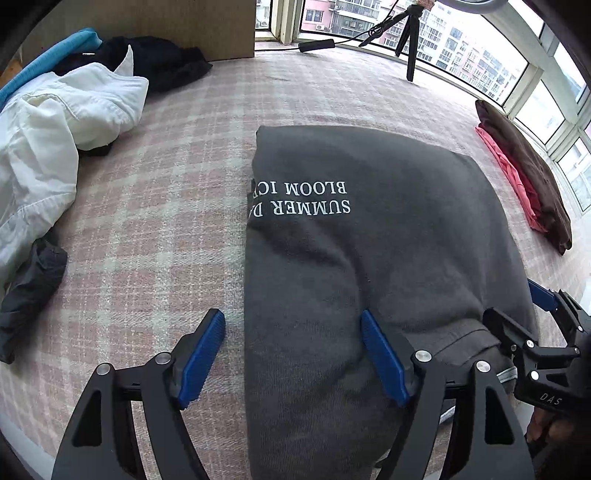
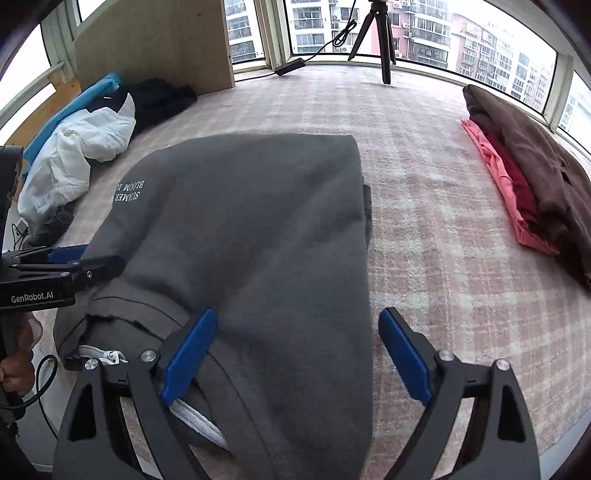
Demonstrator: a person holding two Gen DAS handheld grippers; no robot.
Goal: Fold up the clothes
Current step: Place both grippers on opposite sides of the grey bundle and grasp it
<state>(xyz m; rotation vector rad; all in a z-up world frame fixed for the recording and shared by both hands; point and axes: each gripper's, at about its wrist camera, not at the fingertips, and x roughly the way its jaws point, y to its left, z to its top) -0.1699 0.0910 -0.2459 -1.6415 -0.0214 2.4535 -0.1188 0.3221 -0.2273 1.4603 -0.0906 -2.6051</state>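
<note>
Lying folded on the plaid surface (image 1: 155, 206), the grey sweatshirt (image 1: 369, 240) sat between a folded stack (image 2: 524, 177) and unfolded heap (image 1: 55, 140); left tool (image 1: 293, 358) and right tool (image 2: 295, 354) stood apart, straddling its edges.

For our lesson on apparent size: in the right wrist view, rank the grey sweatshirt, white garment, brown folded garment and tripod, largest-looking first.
1. Grey sweatshirt, though nearness to the camera enlarges it.
2. Brown folded garment.
3. White garment; close to the brown one, so unsure.
4. Tripod, farthest away and partly cropped.
</note>
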